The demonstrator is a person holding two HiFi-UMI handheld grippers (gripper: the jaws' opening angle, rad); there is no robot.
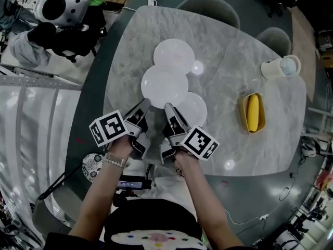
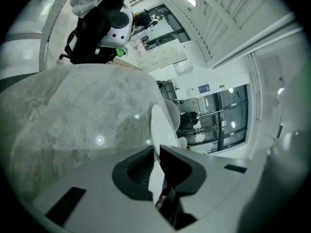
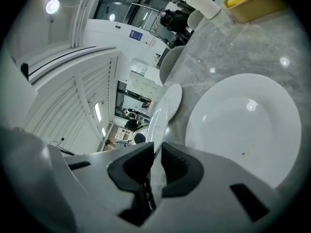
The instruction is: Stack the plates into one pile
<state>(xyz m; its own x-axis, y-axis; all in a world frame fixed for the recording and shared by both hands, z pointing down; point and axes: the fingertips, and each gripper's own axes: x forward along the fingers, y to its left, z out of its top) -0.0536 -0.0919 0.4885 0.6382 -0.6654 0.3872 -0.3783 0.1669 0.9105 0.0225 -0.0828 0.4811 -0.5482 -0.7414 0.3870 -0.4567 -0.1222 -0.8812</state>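
**Desk:** What stands at the left of the grey marble table (image 1: pixel 234 61)?

**Photographer:** The left claw (image 1: pixel 144 107), clenched on the near rim of a round white plate (image 1: pixel 165 85). Its own view shows that rim pinched edge-on between the pads.

**Desk:** And beside it?

**Photographer:** The right claw (image 1: pixel 169 108) grips the same rim, so the plate reaches away from both claws toward the table's middle. It looks lifted off the table, though the view from above does not settle that.

**Desk:** Where are the others?

**Photographer:** A second white plate (image 1: pixel 174 53) lies straight ahead, its near edge overlapped by the held plate. A third white plate (image 1: pixel 197 108) lies flat to the right, just beside the right claw, the nearer claw to it. The held plate likely goes forward or right. A yellow oval dish (image 1: pixel 252 112) stands well apart.
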